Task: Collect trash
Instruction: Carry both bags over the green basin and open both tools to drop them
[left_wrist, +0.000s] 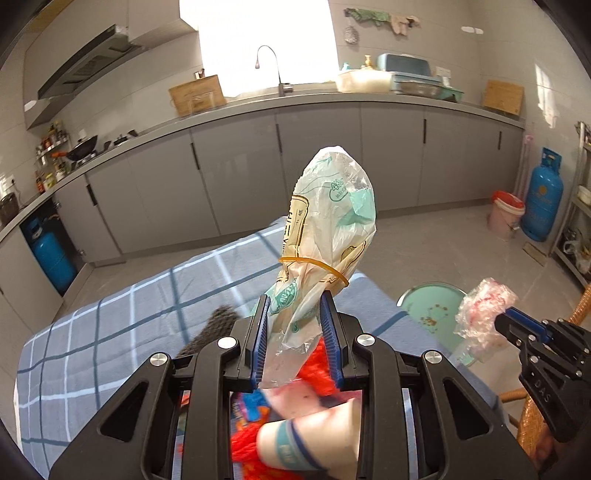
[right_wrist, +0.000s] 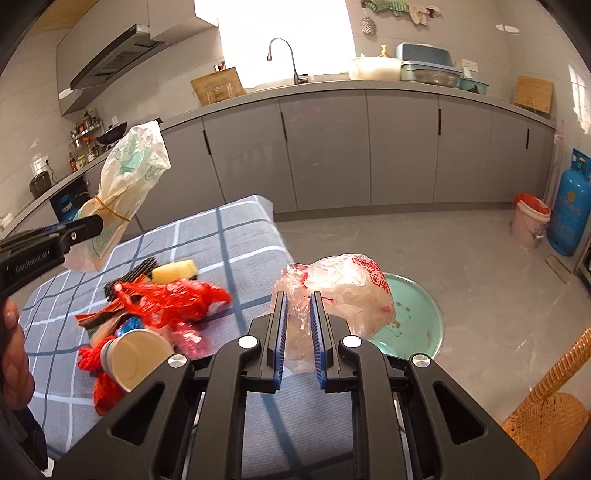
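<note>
My left gripper (left_wrist: 295, 306) is shut on a white and green plastic bag (left_wrist: 328, 218) tied with a yellow rubber band, held up above the checked tablecloth (left_wrist: 129, 314); the bag also shows in the right wrist view (right_wrist: 125, 177). My right gripper (right_wrist: 298, 299) is shut on a crumpled clear plastic bag with red print (right_wrist: 343, 291), over the table's right edge above a teal round lid (right_wrist: 413, 321). That bag also shows in the left wrist view (left_wrist: 484, 310). A pile of trash lies on the table: red net bag (right_wrist: 173, 299), paper cup (right_wrist: 136, 354), yellow sponge (right_wrist: 173, 271).
The teal lid (left_wrist: 432, 306) sits on the floor right of the table. A wicker chair (right_wrist: 550, 417) stands at the lower right. Grey cabinets (right_wrist: 325, 147) line the back. A pink bucket (right_wrist: 528, 221) and a blue gas cylinder (right_wrist: 570, 210) stand at the far right.
</note>
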